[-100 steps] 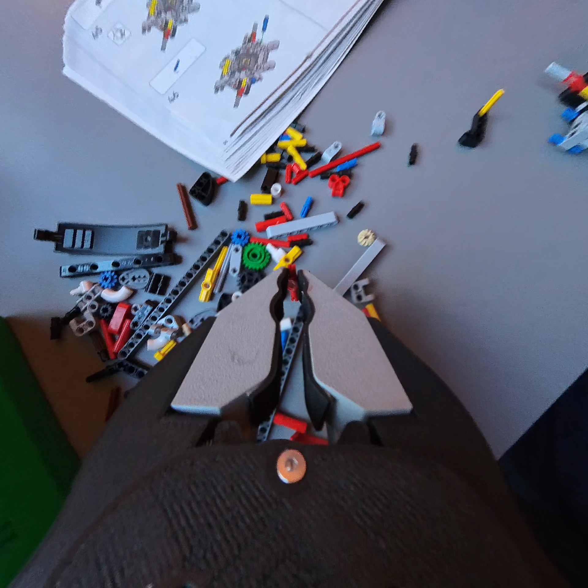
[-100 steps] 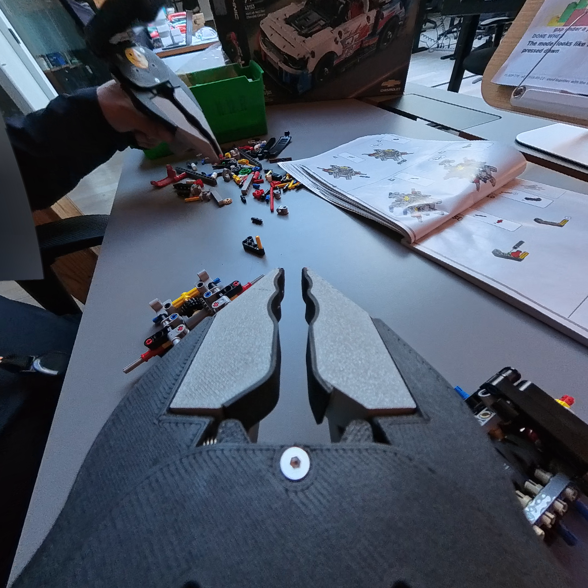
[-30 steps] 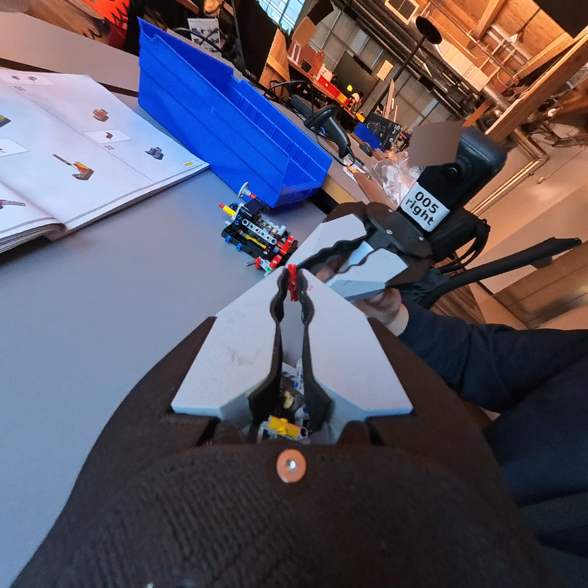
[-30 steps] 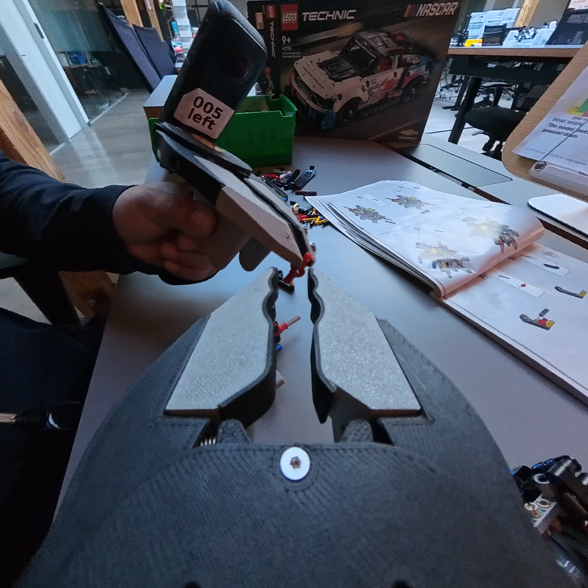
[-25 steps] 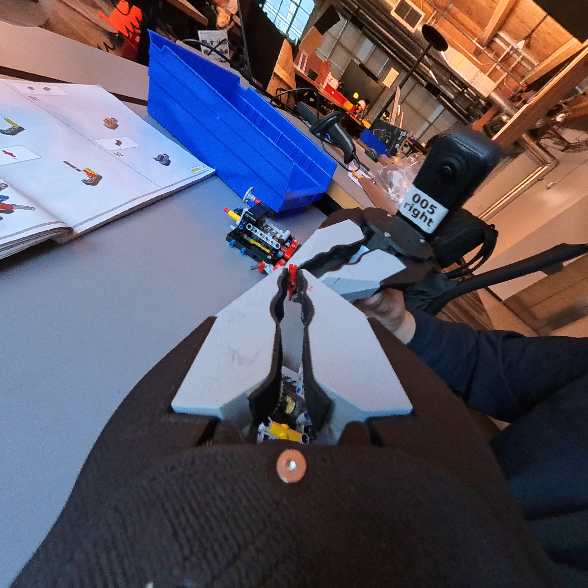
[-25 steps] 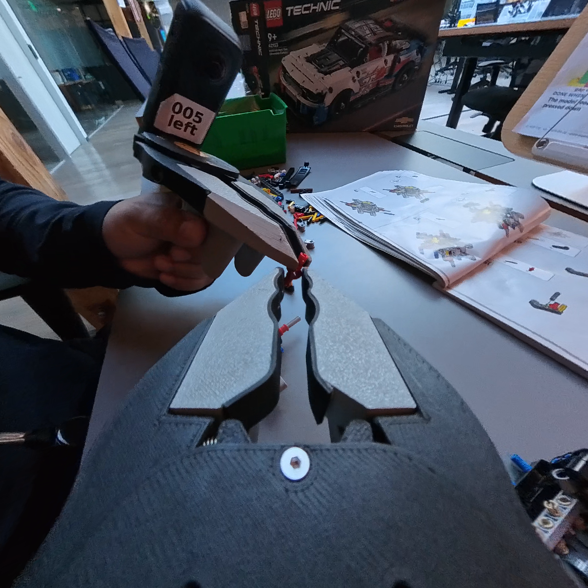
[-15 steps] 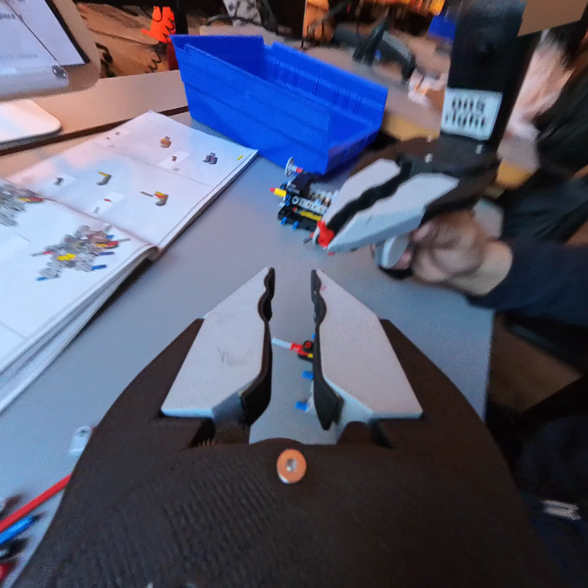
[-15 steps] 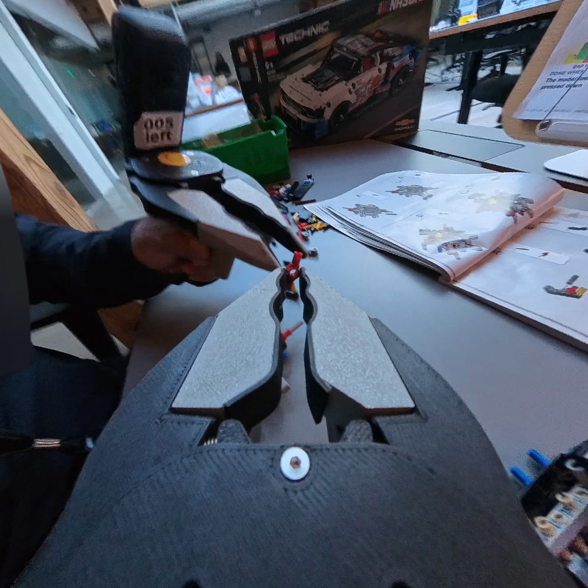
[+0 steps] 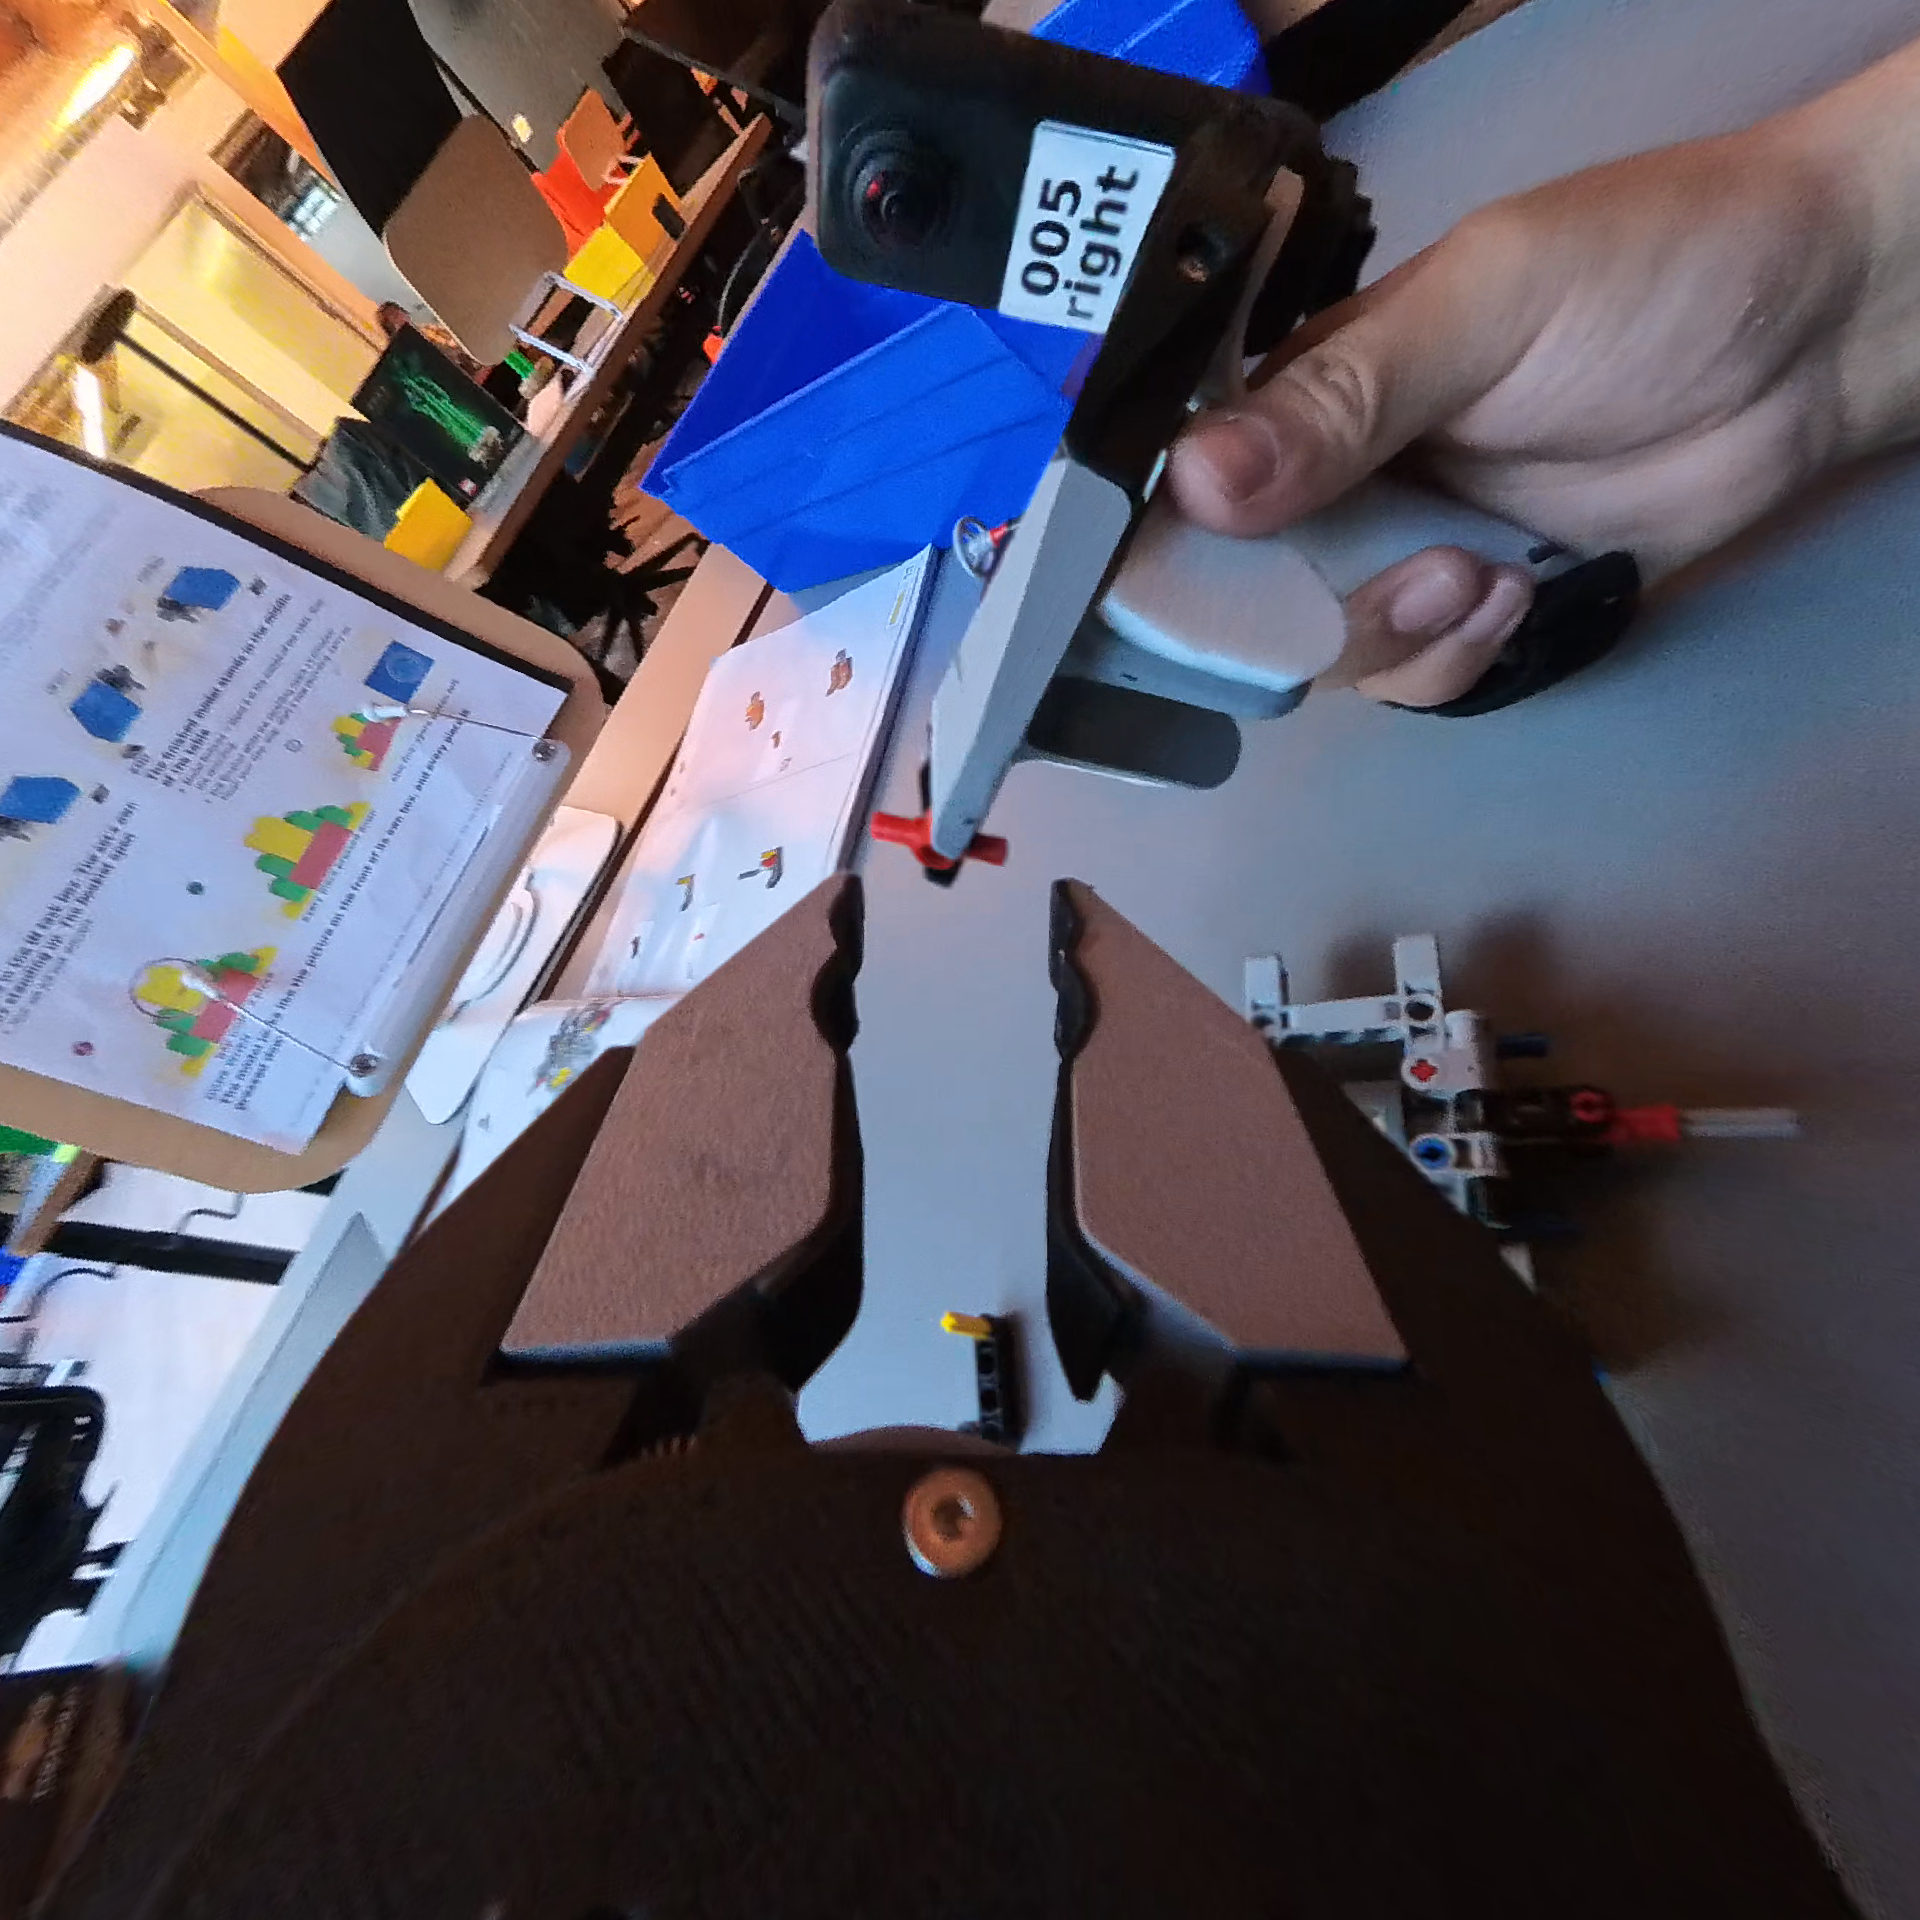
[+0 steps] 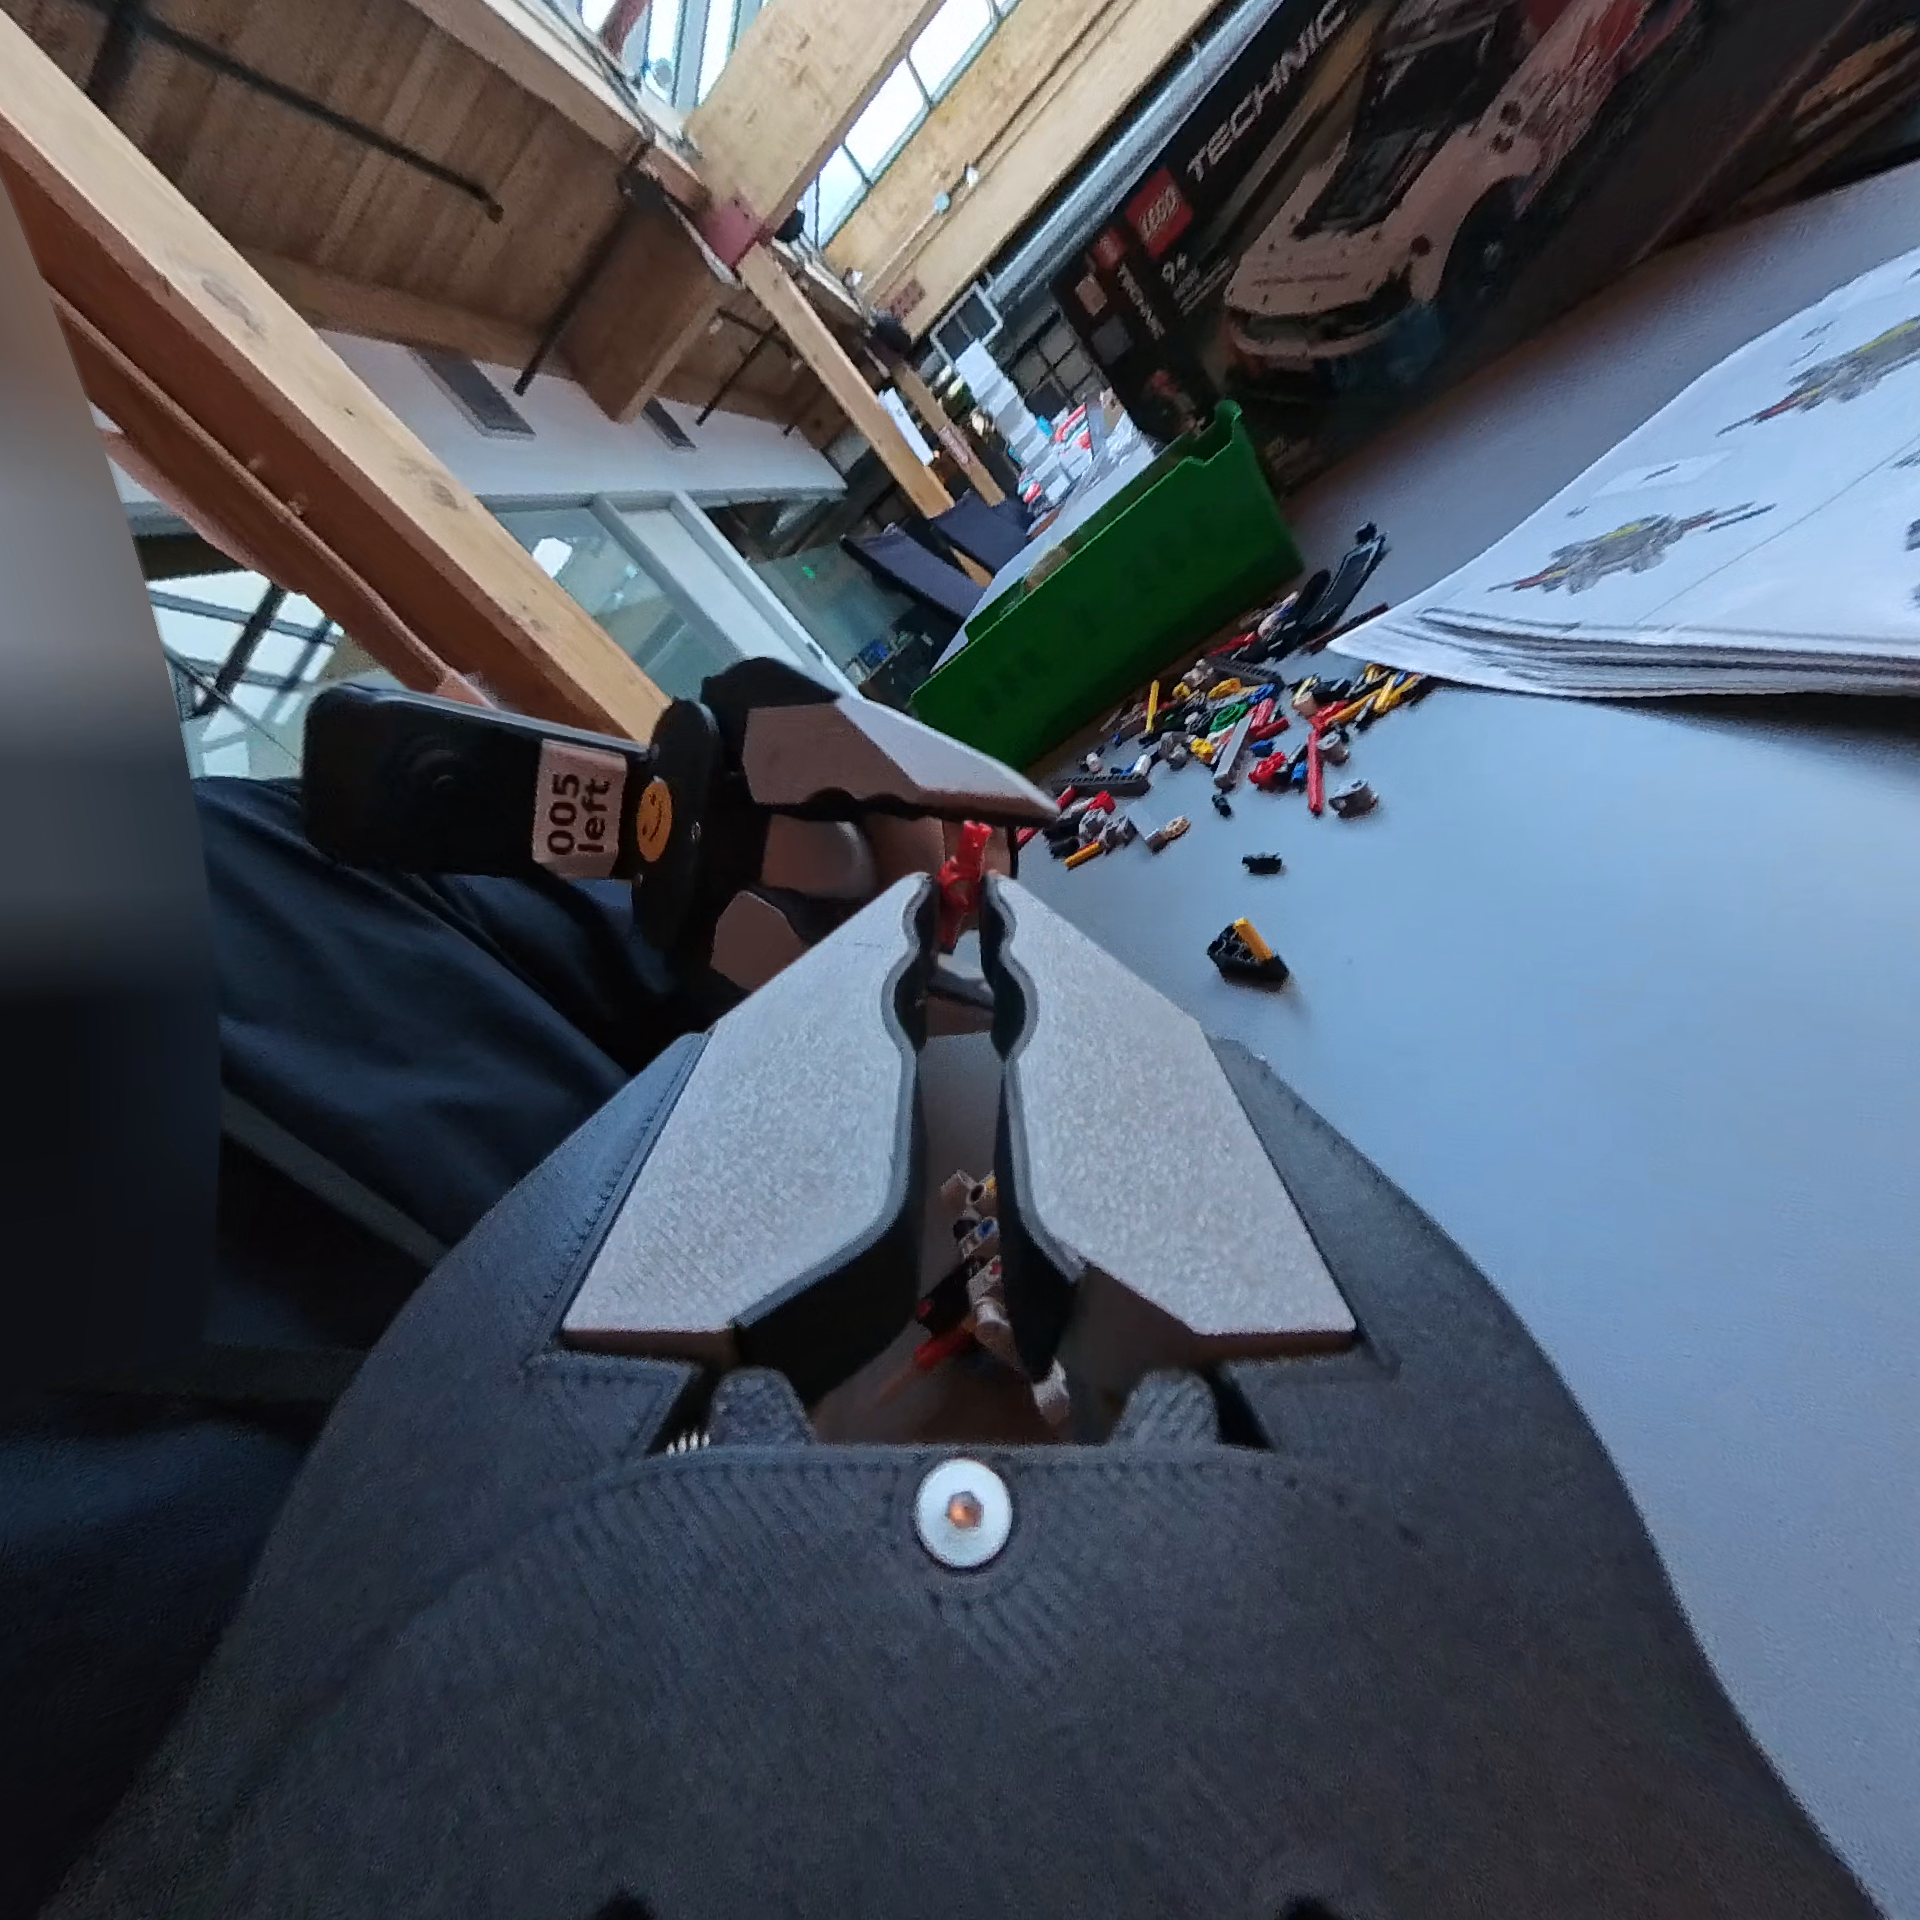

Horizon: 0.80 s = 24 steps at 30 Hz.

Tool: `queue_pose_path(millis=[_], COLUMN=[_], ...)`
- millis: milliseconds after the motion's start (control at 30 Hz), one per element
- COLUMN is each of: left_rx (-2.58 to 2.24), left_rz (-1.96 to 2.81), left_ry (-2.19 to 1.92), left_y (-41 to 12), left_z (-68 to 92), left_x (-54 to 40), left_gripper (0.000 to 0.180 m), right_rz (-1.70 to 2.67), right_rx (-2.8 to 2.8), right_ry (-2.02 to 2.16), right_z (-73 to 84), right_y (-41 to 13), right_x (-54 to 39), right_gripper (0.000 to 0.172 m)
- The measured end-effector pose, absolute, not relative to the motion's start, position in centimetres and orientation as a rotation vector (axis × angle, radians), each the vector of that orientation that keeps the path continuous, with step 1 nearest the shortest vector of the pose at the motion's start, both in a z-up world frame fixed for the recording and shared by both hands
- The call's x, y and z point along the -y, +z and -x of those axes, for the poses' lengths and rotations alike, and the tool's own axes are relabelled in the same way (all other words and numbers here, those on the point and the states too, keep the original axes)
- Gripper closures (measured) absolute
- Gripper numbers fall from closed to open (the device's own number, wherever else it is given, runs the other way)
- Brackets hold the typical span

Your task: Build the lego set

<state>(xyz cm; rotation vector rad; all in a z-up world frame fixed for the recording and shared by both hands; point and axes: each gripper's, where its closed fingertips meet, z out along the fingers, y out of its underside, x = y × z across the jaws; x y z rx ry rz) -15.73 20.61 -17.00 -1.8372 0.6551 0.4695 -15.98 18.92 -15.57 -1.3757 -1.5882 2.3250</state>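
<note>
Since a second ago, the small red plastic connector pin (image 10: 961, 873) has passed from the left gripper (image 9: 951, 894), now spread empty, to the right gripper (image 10: 956, 904), which pinches it. Each gripper's camera carries a white printed label, and the dark toy-car box (image 10: 1455, 218) bears printed branding.

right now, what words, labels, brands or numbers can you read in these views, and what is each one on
I do not copy out writing; these things bear it:
White sticker on the right gripper's black camera: sharp print.
Pale sticker on the left gripper's black camera: sharp print.
Dark cardboard box showing a white car: brand marks.
White sheet on the wooden clipboard: blurred.
Open white instruction booklet: too small.
</note>
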Motion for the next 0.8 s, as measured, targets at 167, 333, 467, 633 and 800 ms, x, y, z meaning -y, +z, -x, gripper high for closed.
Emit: queue_pose_path(millis=[167, 333, 467, 633, 800], left_rx=[-0.729, -0.748, -0.821, -0.923, -1.059], left_rz=[1.789, 1.8, 1.827, 1.881, 1.899], left_ry=[0.517, 0.523, 0.561, 0.65, 0.832], left_y=[-16.6, -16.9, -17.6, -18.9, -20.2], left_z=[15.3, 15.3, 15.5, 15.9, 16.3], left_x=[-20.3, -20.2, -20.0, -19.8, -19.6], left_gripper=[0.157, 0.158, 0.158, 0.158, 0.158], right_rz=[1.387, 1.398, 1.43, 1.484, 1.534], right_rx=[1.639, 1.659, 1.684, 1.725, 1.74], right_ry=[2.31, 2.291, 2.275, 2.205, 2.174], right_z=[16.0, 16.0, 16.2, 16.5, 16.7], right_y=[-16.0, -16.4, -17.0, -18.0, -18.8], right_x=[-18.3, -18.2, -18.0, -17.9, -18.0], right_gripper=[0.168, 0.168, 0.168, 0.164, 0.161])
